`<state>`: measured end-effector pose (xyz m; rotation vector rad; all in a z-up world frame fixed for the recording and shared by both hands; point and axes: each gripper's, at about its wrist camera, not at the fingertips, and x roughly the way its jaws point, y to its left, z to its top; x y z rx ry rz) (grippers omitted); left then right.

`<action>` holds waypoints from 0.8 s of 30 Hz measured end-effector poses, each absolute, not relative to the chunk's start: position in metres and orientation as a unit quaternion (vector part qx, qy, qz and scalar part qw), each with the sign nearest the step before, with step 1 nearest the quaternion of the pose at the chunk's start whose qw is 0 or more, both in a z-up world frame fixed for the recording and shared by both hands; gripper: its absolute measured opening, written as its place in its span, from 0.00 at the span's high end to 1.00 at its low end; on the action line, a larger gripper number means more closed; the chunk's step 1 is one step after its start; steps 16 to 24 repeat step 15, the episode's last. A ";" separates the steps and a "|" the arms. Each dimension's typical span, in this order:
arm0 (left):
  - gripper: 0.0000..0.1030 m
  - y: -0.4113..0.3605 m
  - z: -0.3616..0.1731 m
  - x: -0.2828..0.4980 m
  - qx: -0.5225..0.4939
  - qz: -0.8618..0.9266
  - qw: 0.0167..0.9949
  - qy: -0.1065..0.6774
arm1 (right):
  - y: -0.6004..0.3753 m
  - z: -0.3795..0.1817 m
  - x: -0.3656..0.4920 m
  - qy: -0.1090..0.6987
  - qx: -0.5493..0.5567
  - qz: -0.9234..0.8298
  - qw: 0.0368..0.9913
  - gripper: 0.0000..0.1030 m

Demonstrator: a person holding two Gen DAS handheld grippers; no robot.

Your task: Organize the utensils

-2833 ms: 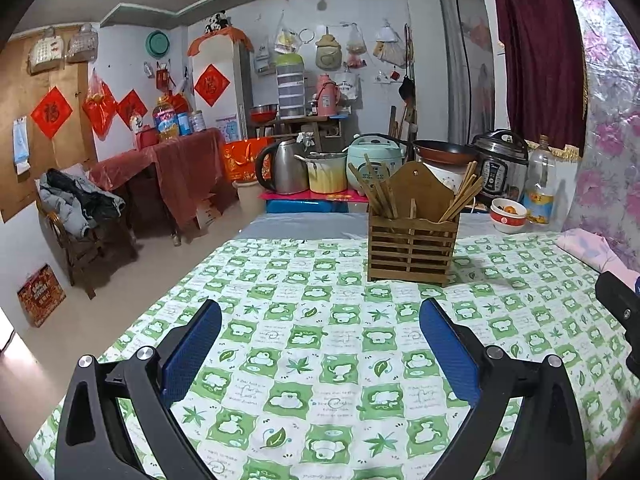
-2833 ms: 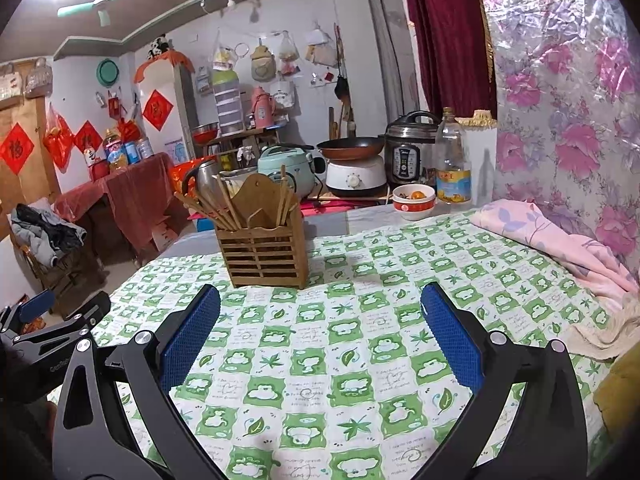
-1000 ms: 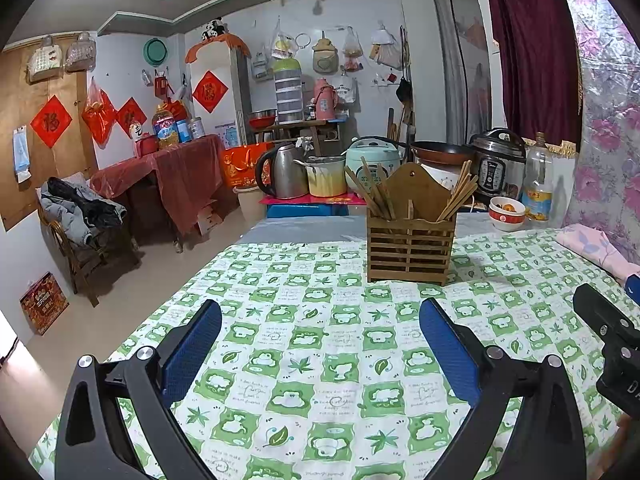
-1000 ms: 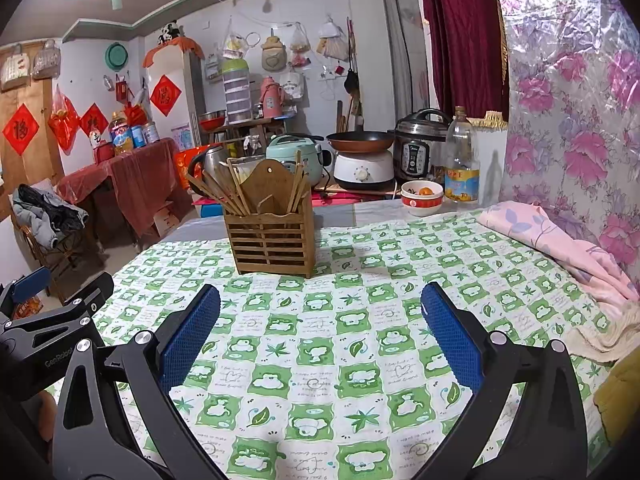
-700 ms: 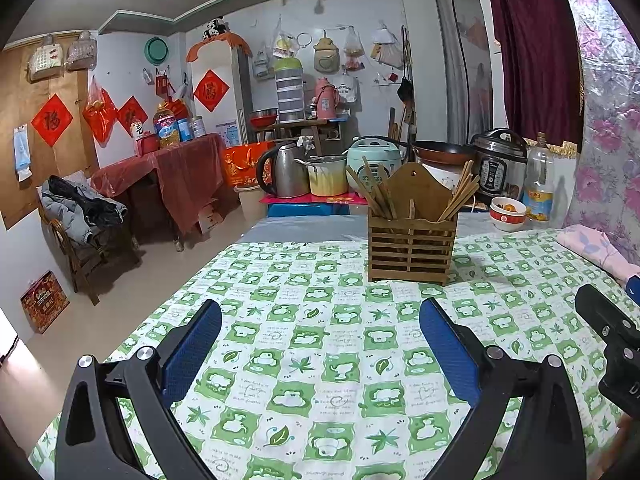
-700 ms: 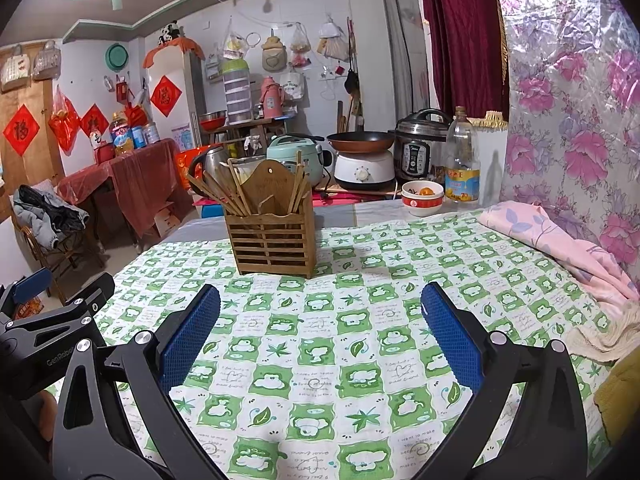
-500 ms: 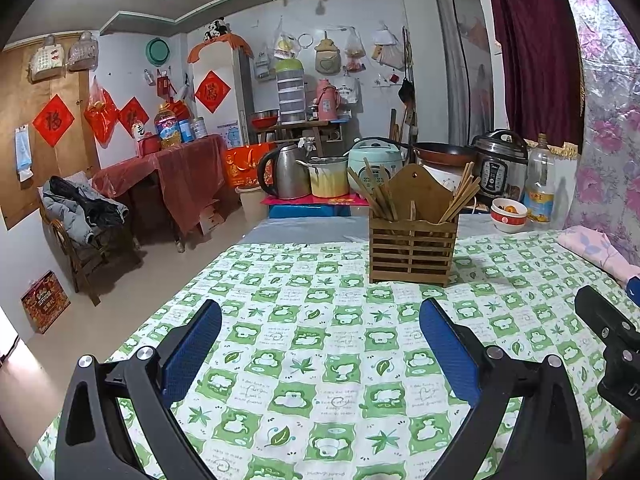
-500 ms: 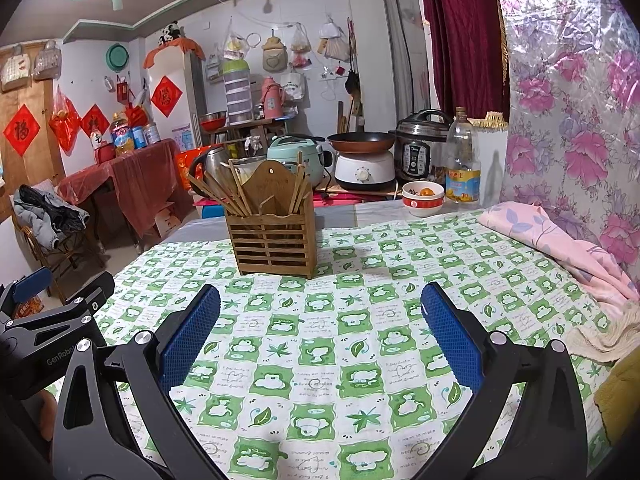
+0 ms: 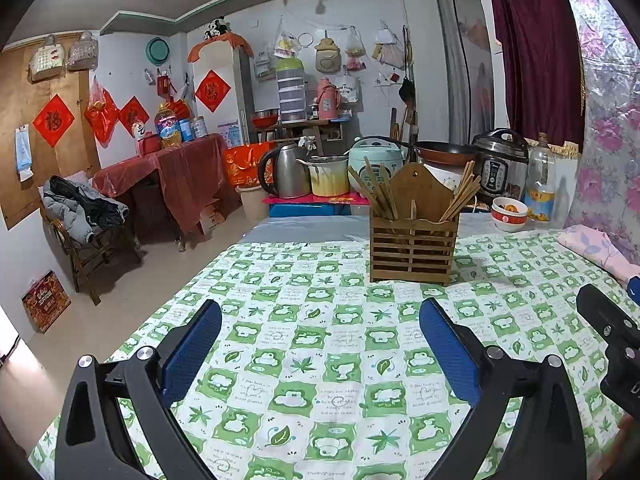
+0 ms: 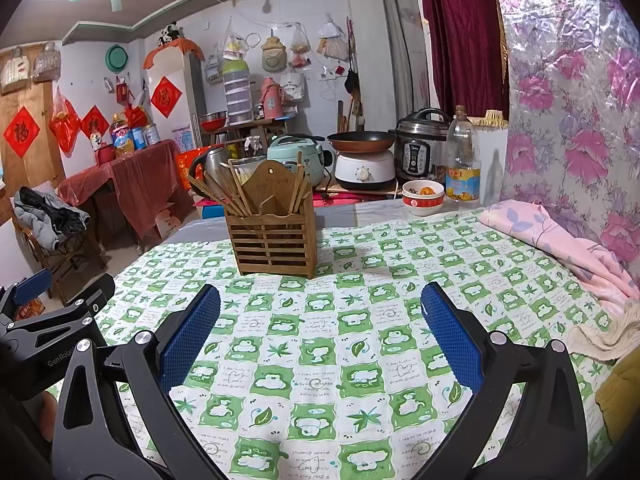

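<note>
A: The left hand-held gripper (image 9: 320,352) hangs low over the table (image 9: 304,320) with its blue pads (image 9: 192,348) spread wide and nothing between them. Why hold it like that?

B: My guess is readiness. Jaws apart and pointed at the wooden holder (image 9: 414,240) means either one could go forward and take something without fuss. The right hand-held gripper (image 10: 320,344) is just the same: pads far apart, empty, aimed along the green checked cloth (image 10: 360,320) toward the holder.

A: And the utensils themselves?

B: The chopsticks (image 9: 380,196) stand in the holder, which sits upright toward the far side of the table, well apart from both grippers. They're split into two bundles, one leaning out to the left, the other (image 9: 460,196) to the right, with the tall backboard rising between them. A slatted box with a divider keeps them upright and sorted, which is presumably why they fan outward, not lie flat.

A: So is the sorting finished?

B: That can't be settled from this. No loose utensil shows on the cloth in either view, so it fits chopsticks already gathered into their compartments; it equally fits a holder waiting to be rearranged. Whether the two bundles are matched sets is too small to tell.

A: Anything crowding the work?

B: A pink blanket (image 10: 560,240) lies along the right edge, clear of the holder.
</note>
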<state>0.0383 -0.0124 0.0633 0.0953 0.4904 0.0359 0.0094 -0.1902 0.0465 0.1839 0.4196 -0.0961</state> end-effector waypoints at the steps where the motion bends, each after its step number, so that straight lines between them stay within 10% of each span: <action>1: 0.06 -0.012 0.063 0.038 0.047 0.018 0.969 0.243 | -0.190 0.047 0.009 0.208 0.091 -0.047 0.973 0.06; 24: 0.06 -0.014 0.060 0.035 0.048 0.015 0.969 0.242 | -0.186 0.047 0.008 0.207 0.094 -0.048 0.973 0.06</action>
